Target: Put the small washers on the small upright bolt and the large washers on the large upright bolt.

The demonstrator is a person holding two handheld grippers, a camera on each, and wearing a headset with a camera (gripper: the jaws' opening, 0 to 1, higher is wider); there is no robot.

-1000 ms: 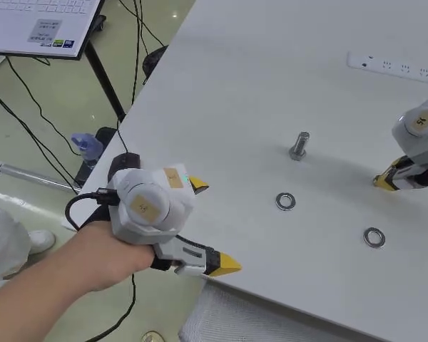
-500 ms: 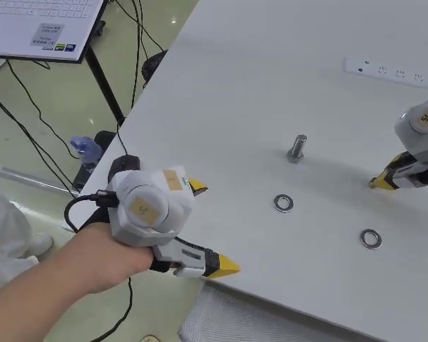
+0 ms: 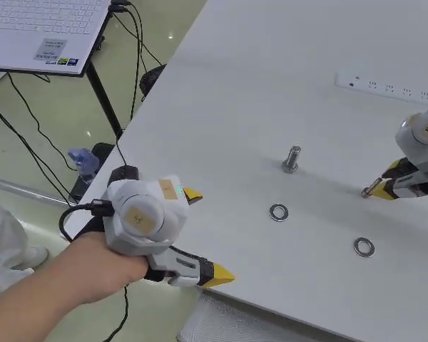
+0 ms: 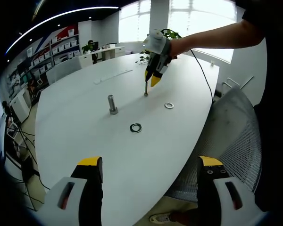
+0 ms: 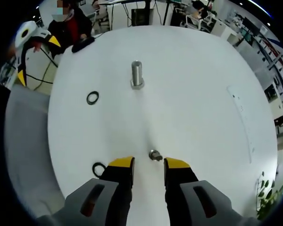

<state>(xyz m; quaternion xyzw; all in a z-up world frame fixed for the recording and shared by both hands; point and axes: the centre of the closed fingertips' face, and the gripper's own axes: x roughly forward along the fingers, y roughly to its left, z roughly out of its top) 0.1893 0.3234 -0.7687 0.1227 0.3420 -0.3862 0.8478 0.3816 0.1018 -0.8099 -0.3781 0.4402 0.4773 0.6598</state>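
Since the large bolt (image 3: pixel 291 159) and small bolt (image 3: pixel 371 189) stand bare, nothing is done: near washer (image 4: pixel 136 127) and far washer (image 4: pixel 169 105) lie beyond the left gripper's (image 4: pixel 150 162) spread, empty fingers; the right gripper (image 5: pixel 149 163), parted and empty, sits just behind the small bolt.

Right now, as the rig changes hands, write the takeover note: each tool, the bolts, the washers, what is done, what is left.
Left tool: open, empty, at the table's near edge.
Right tool: open, tips beside the upright small bolt, not gripping it.
Large bolt upright mid-table; two washers lie flat near it.
Done: no washer threaded yet.
Left: both washers.
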